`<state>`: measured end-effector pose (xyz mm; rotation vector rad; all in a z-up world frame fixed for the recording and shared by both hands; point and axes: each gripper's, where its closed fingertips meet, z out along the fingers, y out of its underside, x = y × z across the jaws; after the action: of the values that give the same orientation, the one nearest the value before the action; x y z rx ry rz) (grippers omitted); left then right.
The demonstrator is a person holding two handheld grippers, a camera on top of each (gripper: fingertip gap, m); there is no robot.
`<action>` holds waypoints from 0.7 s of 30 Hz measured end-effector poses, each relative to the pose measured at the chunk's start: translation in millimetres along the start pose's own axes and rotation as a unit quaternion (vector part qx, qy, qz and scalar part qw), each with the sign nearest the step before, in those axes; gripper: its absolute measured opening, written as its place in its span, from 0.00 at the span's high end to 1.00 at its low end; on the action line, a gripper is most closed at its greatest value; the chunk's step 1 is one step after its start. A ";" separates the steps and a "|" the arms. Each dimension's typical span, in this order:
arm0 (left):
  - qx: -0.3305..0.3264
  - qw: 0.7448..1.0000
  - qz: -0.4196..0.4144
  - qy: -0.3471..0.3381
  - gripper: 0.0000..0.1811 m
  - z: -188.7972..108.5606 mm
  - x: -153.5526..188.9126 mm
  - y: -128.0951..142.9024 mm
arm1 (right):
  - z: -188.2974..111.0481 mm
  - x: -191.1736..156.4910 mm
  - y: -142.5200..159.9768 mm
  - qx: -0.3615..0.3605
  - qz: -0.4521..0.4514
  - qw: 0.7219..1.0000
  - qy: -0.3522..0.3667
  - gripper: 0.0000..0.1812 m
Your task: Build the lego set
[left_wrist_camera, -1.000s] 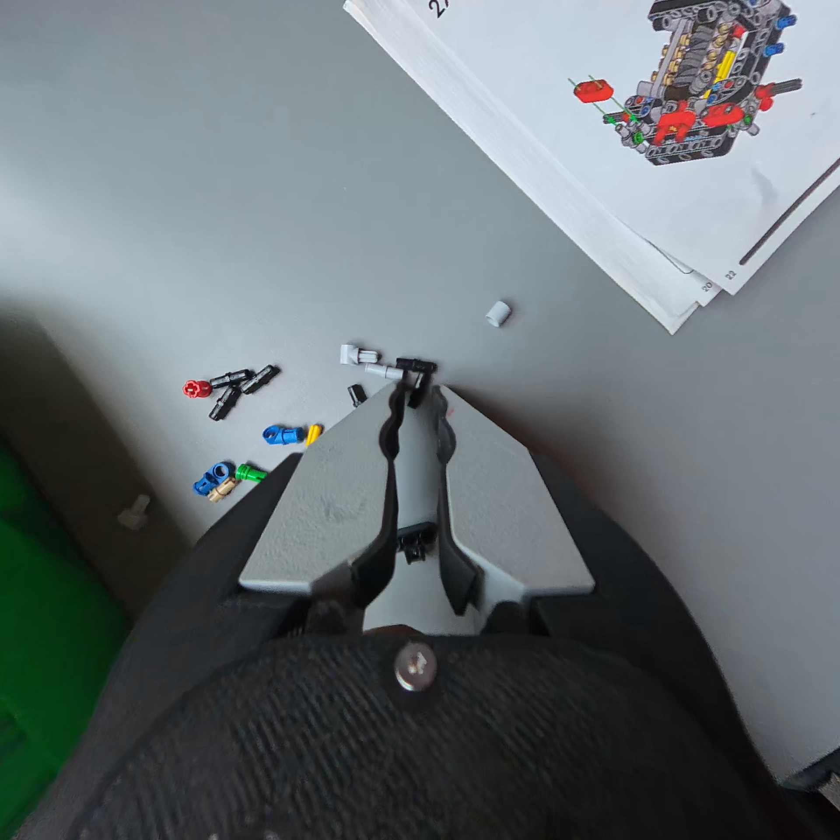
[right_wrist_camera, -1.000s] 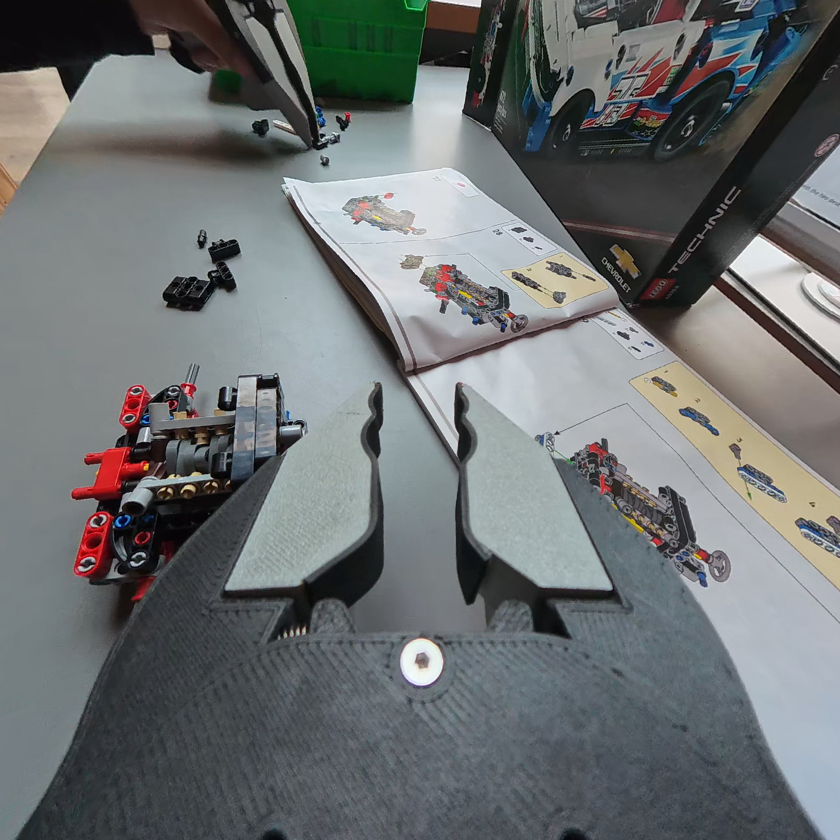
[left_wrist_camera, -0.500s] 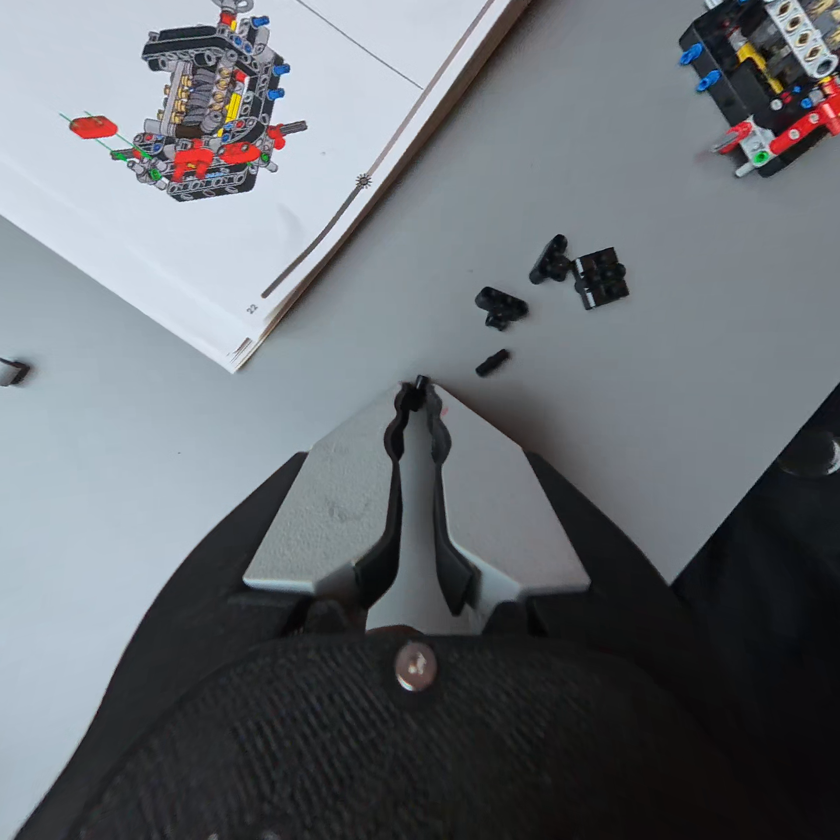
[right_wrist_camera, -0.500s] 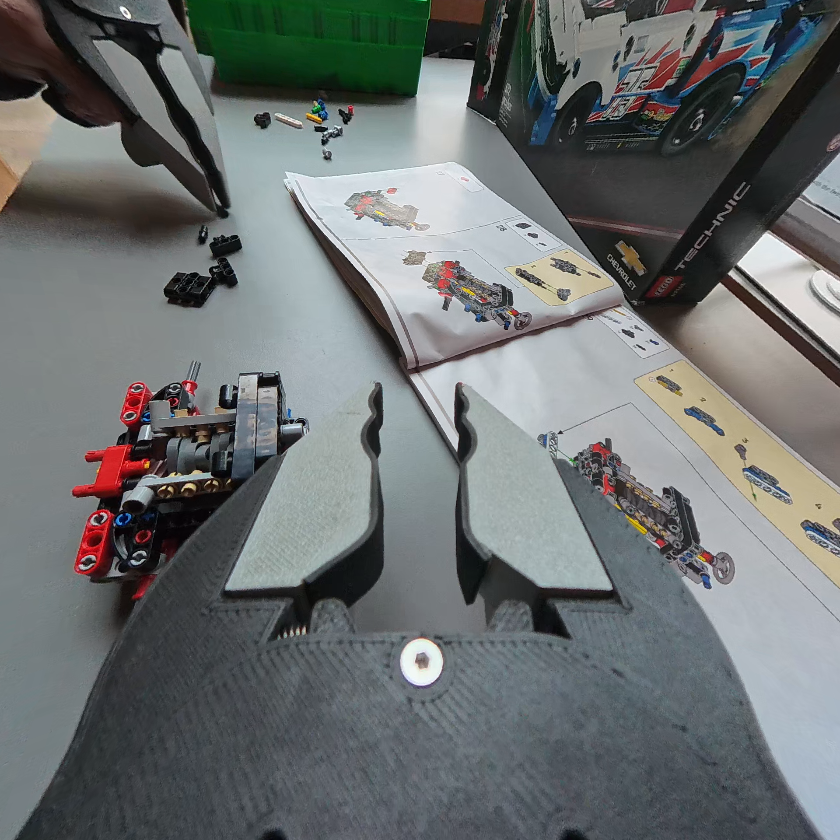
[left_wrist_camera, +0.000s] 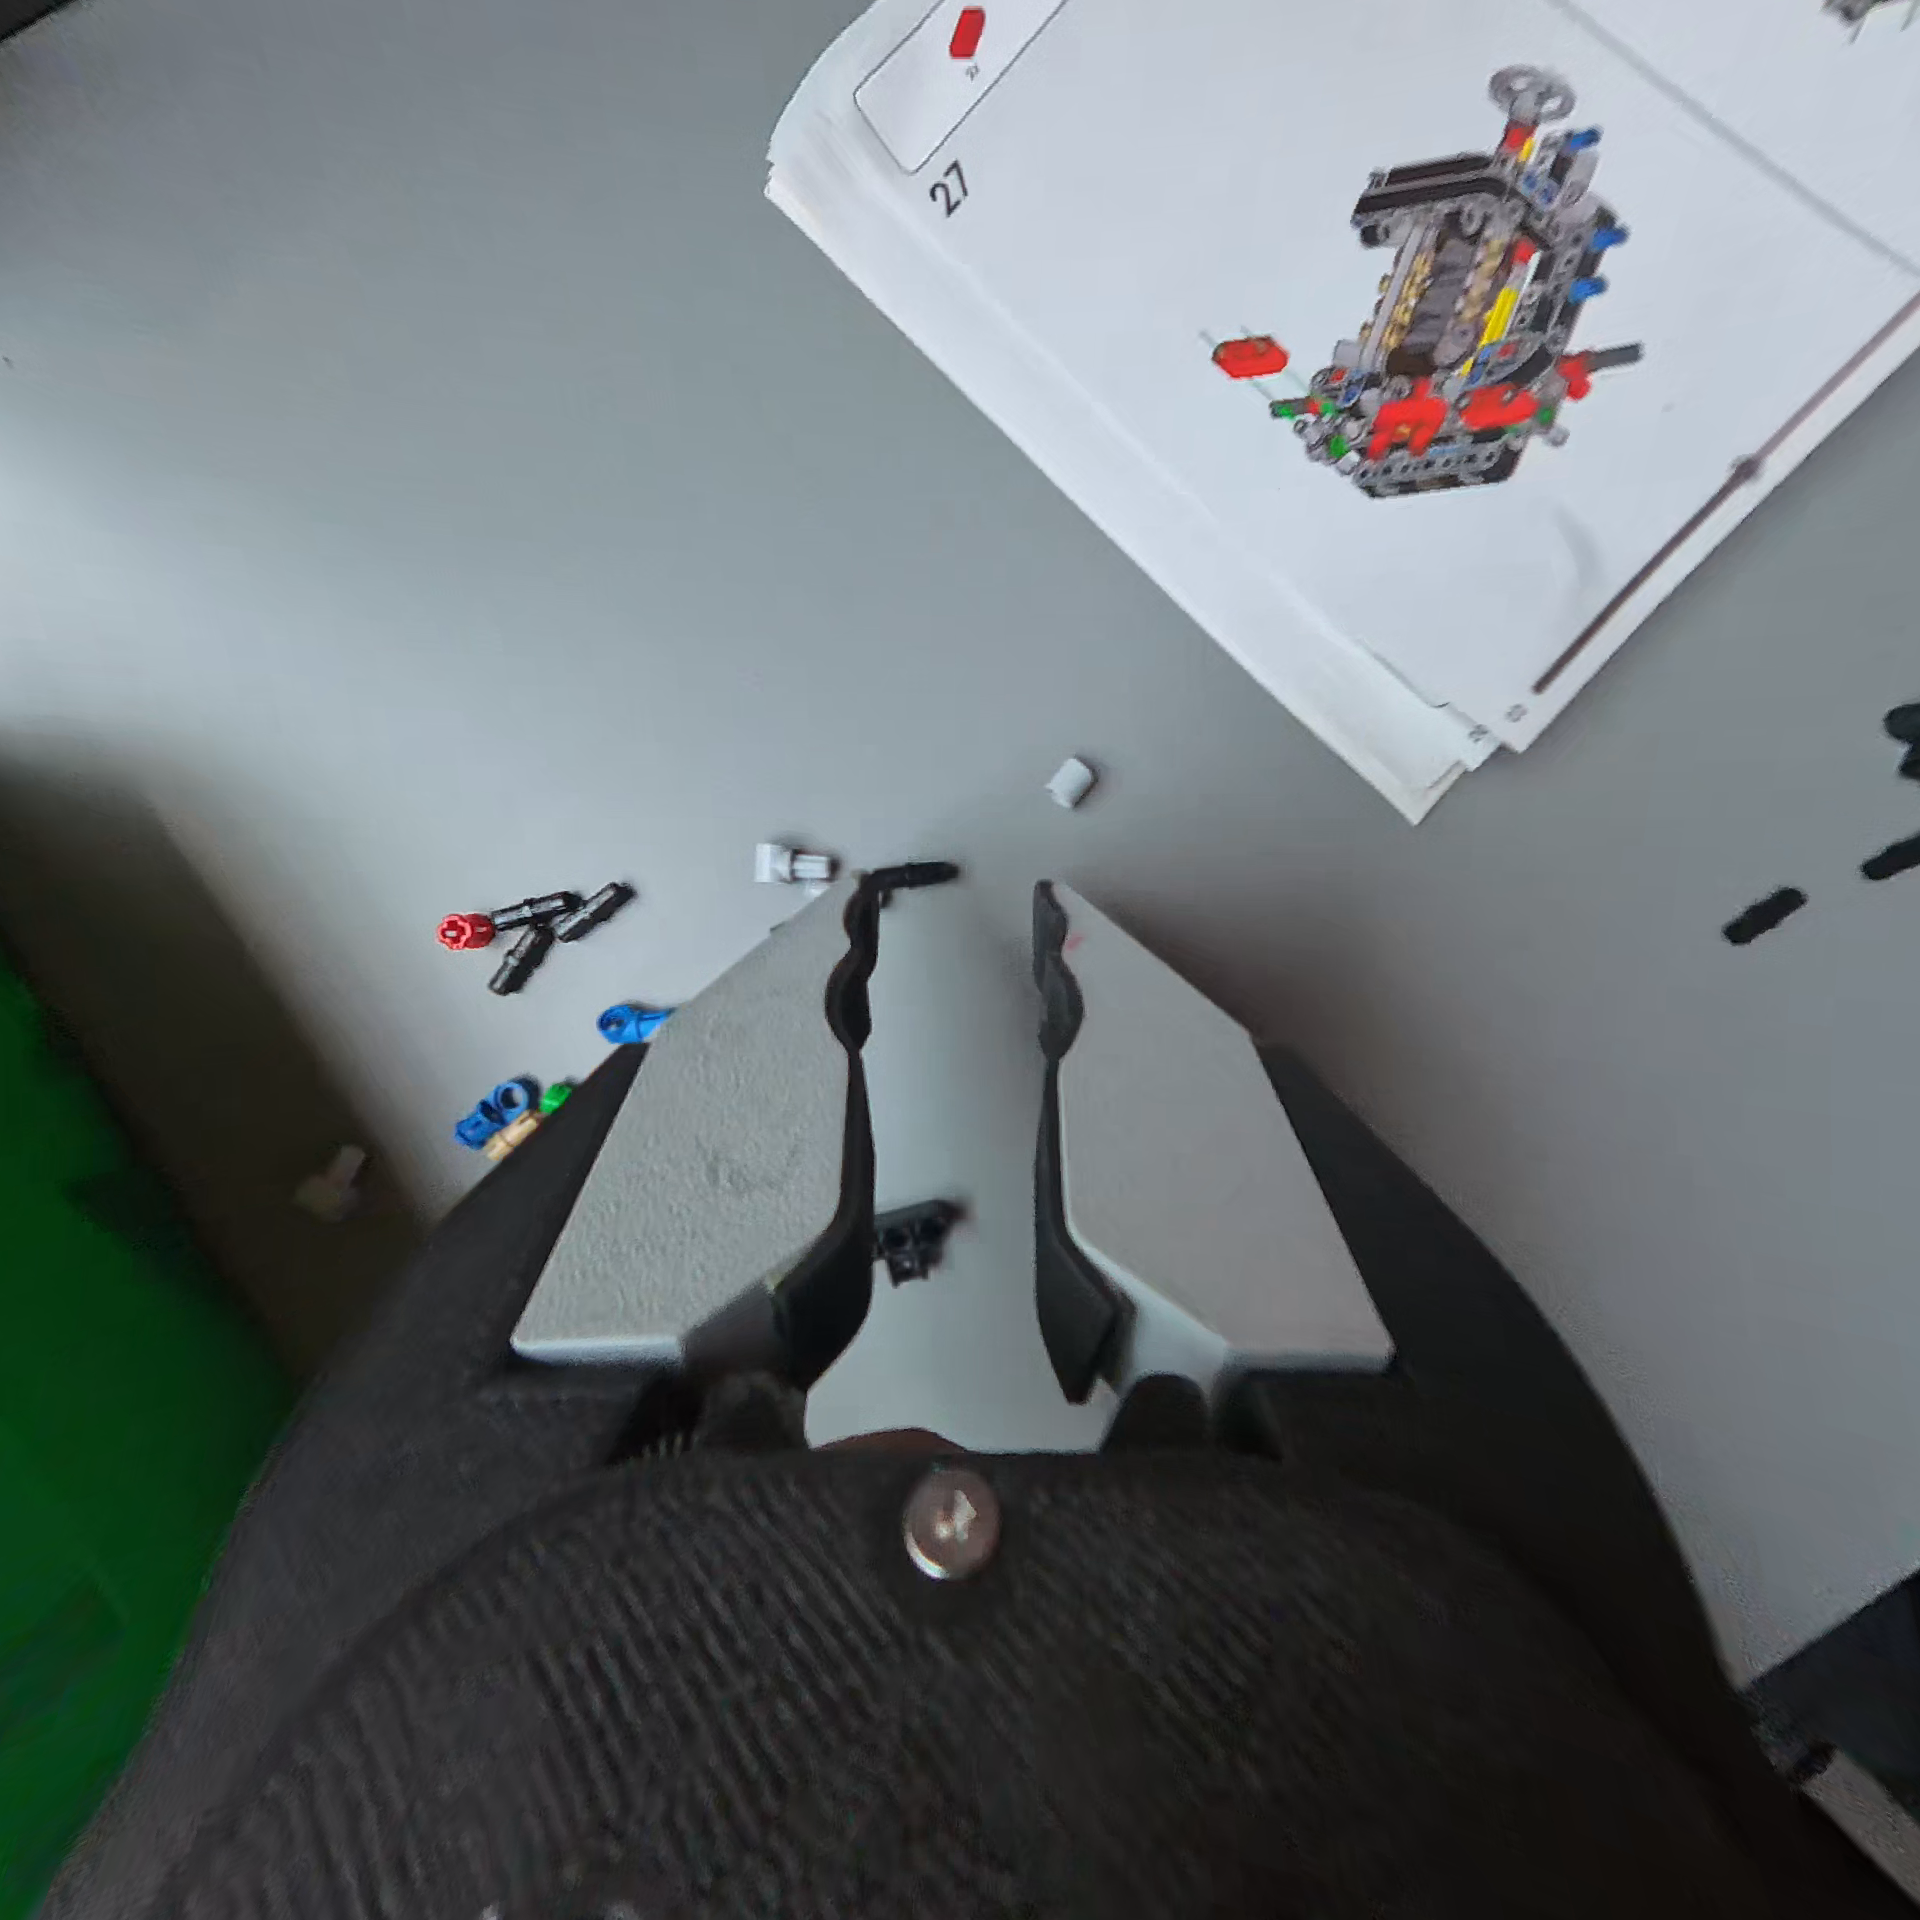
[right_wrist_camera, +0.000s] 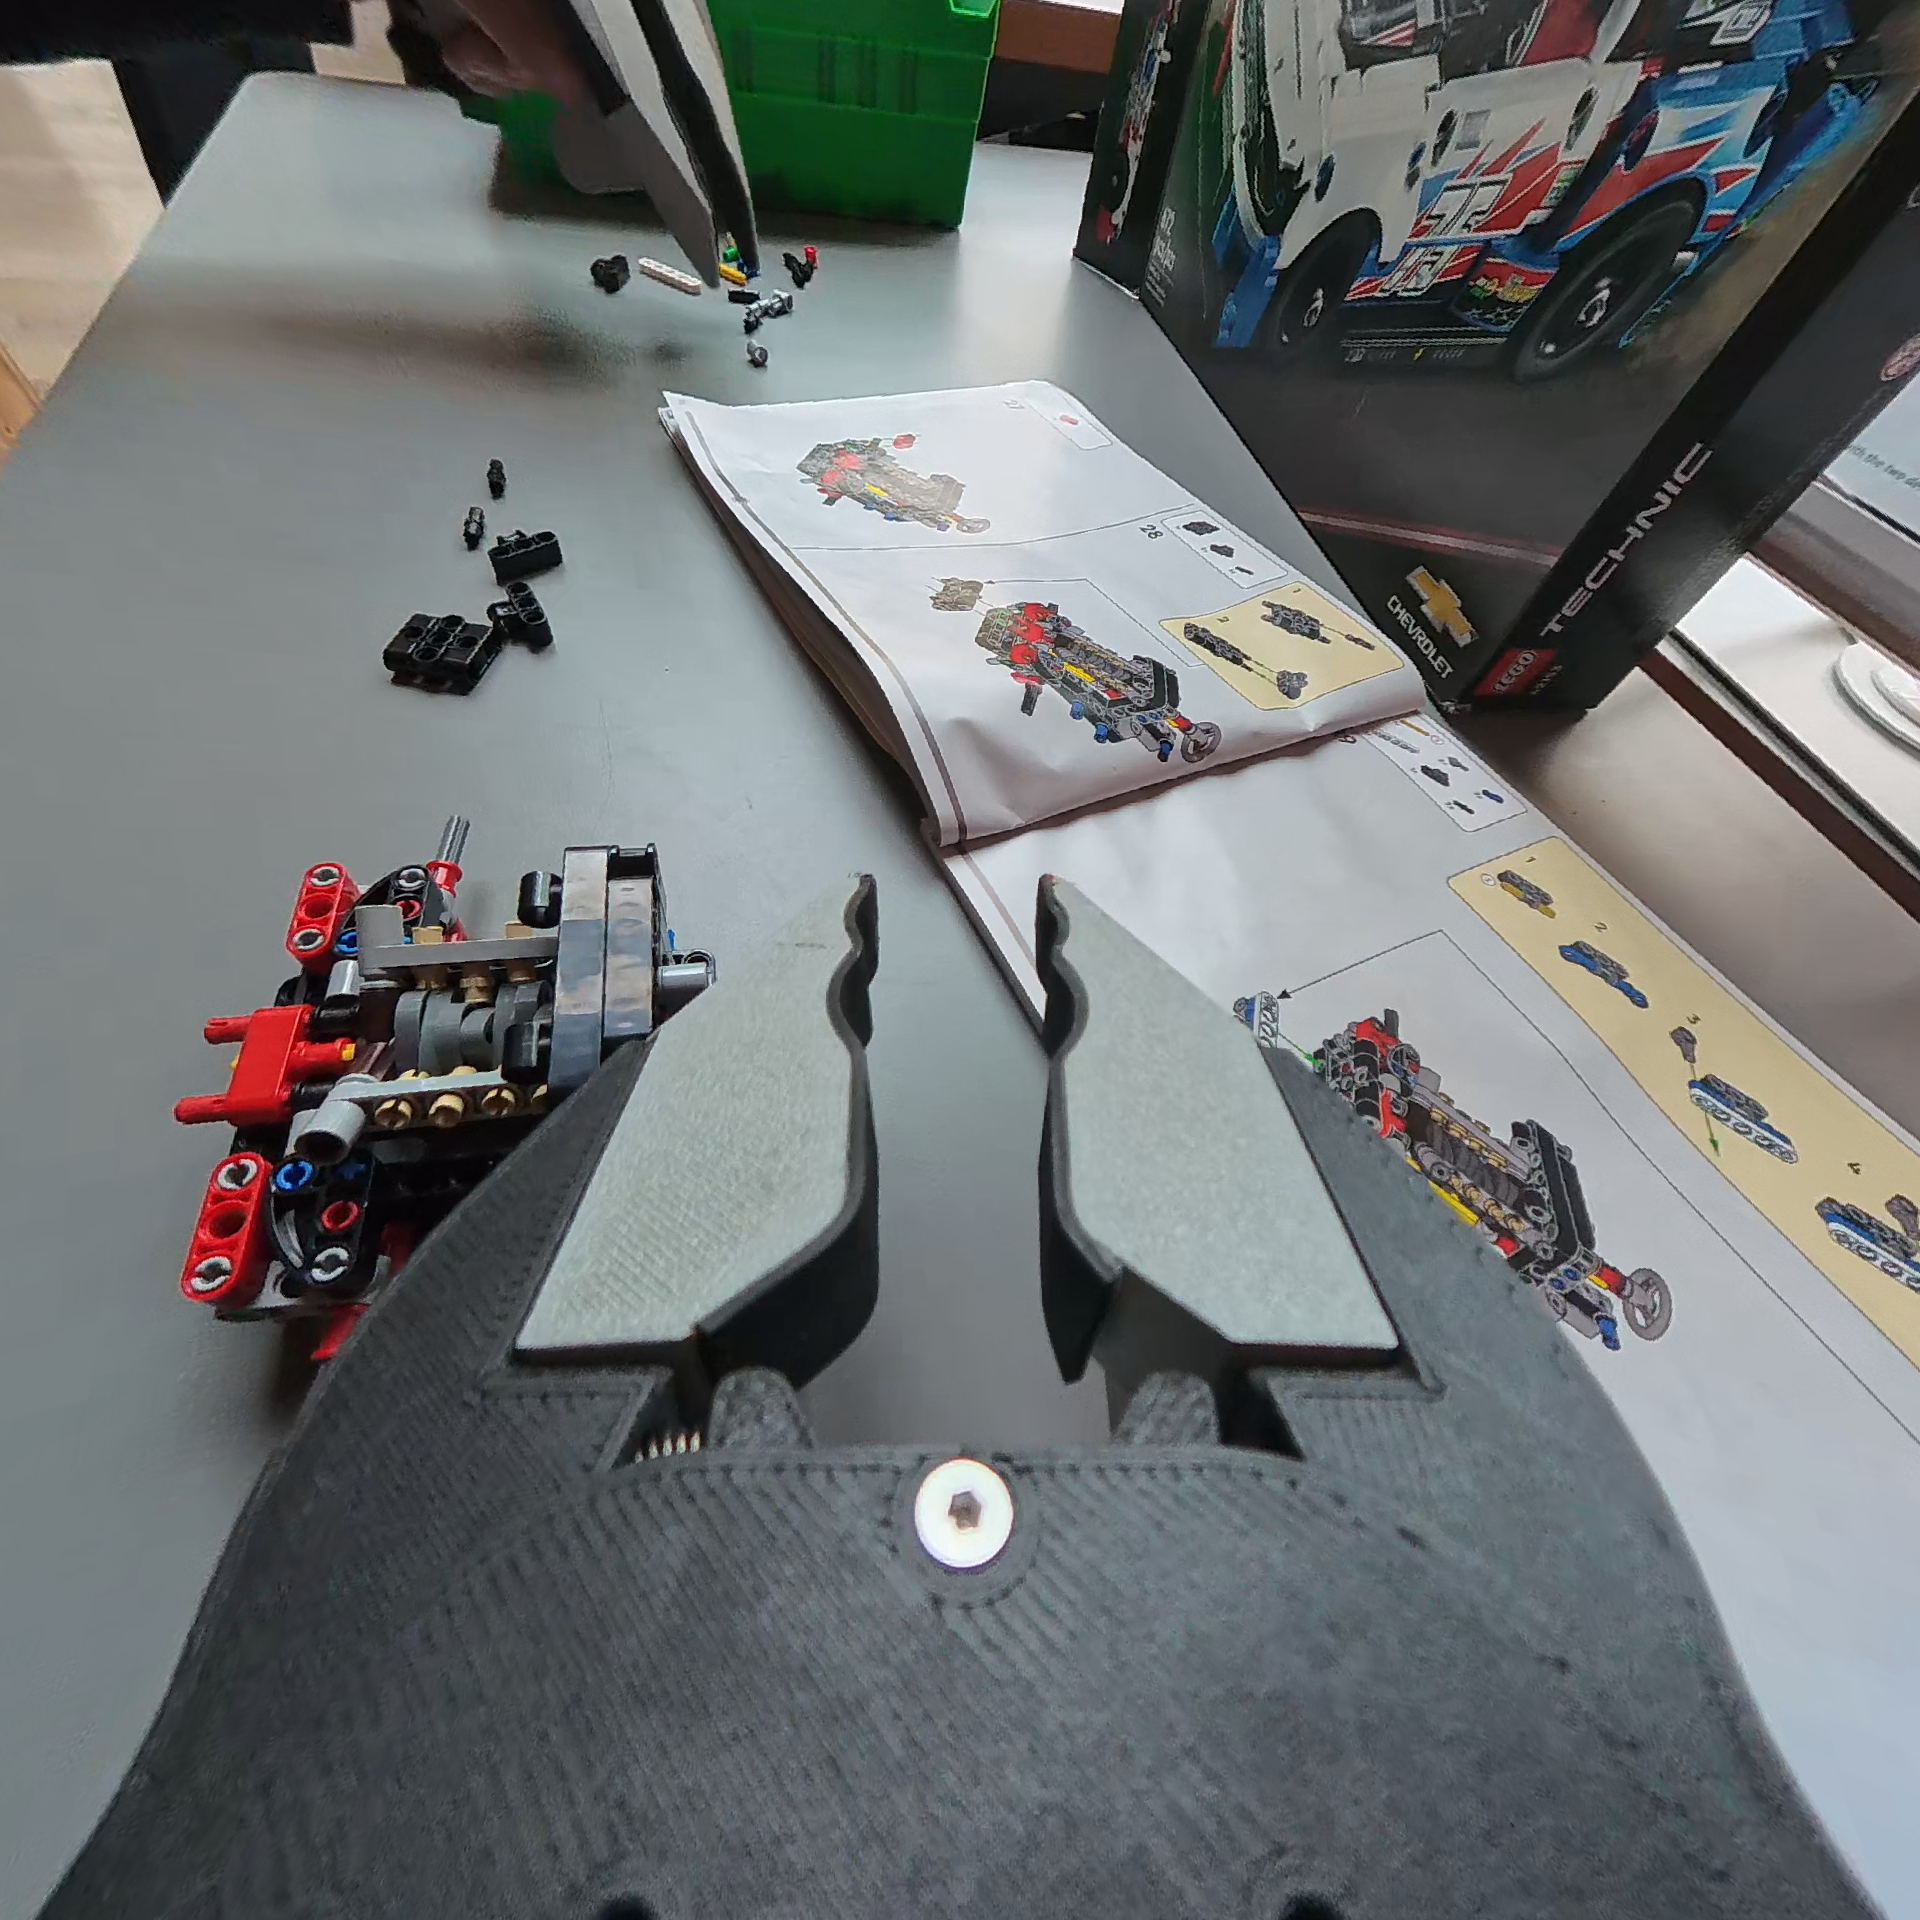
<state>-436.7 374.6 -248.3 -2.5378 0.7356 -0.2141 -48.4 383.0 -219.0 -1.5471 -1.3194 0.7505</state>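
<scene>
L gripper [left_wrist_camera: 951, 888] jaws apart, empty — black pin [left_wrist_camera: 914, 876] just ahead of its left tip, long axis crosswise. R gripper [right_wrist_camera: 956, 899] apart too, by engine build [right_wrist_camera: 436, 1039] — farther off.

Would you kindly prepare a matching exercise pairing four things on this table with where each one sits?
Things:
1. partly built model
2. instruction booklet
3. green bin
4. set box

Places:
A. standing upright along the table's right side
B. open flat in the table's middle
C. at the far end, behind the small loose pieces
D. just left of the right hand-held gripper

Pairs: 1-D, 2-B, 3-C, 4-A
</scene>
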 end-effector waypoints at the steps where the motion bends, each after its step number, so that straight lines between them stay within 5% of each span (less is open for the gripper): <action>1: -0.009 1.000 0.013 0.000 0.85 2.8 -3.8 2.5 | -0.3 0.1 -0.2 0.001 0.001 1.000 0.000 0.85; 21: -0.063 0.994 0.084 0.034 0.98 20.7 3.2 7.5 | 0.5 0.7 0.5 -0.002 0.009 1.000 -0.005 0.85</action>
<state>-431.8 375.8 -270.0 -2.5797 1.0134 -0.2026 -48.5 383.8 -219.6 -1.5618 -1.3158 0.7682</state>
